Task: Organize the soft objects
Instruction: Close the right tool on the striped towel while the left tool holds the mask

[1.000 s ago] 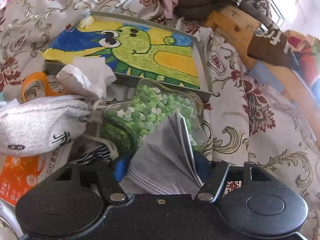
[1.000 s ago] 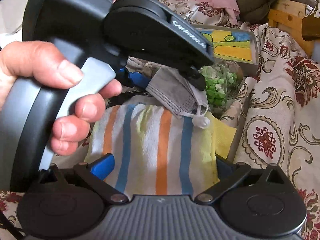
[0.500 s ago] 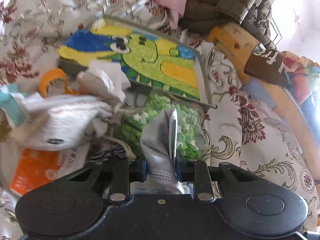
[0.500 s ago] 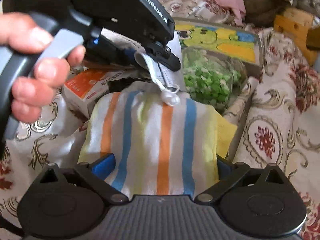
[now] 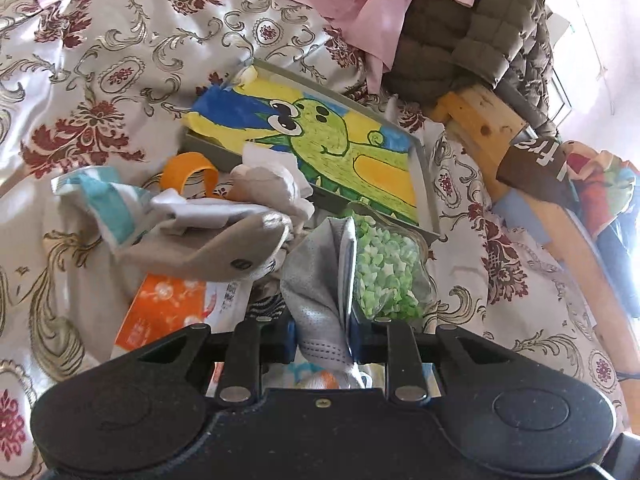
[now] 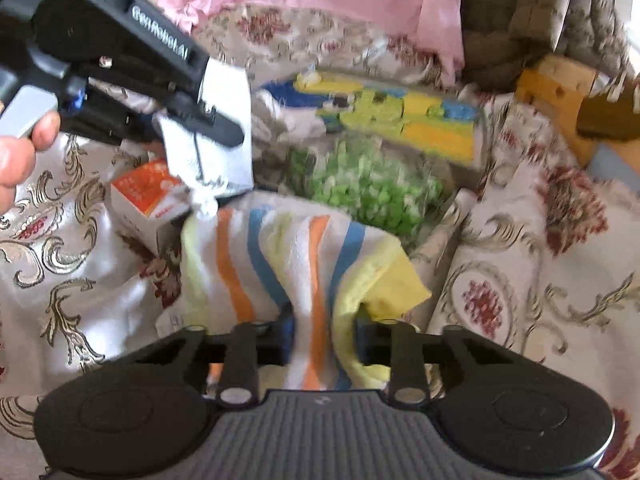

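Mask (image 5: 320, 280) is pinched in the left gripper (image 5: 322, 336), towel (image 6: 296, 256) in the right gripper (image 6: 322, 336), both over the cluttered bed (image 5: 100, 60). Lift each straight up so dangling loops clear the jar (image 5: 388, 272) and sock (image 5: 216, 248). Open bed lies left; the frame (image 5: 480, 120) bounds the right.

Right wrist view motion-blurred: painting (image 6: 404, 120) smeared, dinosaur unreadable; green bits in bag (image 6: 366, 188) run together. Towel (image 6: 296, 256) lower end hidden behind right gripper (image 6: 322, 338) body. Mask (image 6: 224, 136) partly covered by left gripper (image 6: 200, 120); hand (image 6: 20, 152) cut by left edge. Left wrist view: mask (image 5: 320, 280) tail hidden behind left gripper (image 5: 322, 338); orange packet (image 5: 168, 312) mostly under sock (image 5: 208, 252), print too small to read. Brown label (image 5: 536, 164) text cut off.
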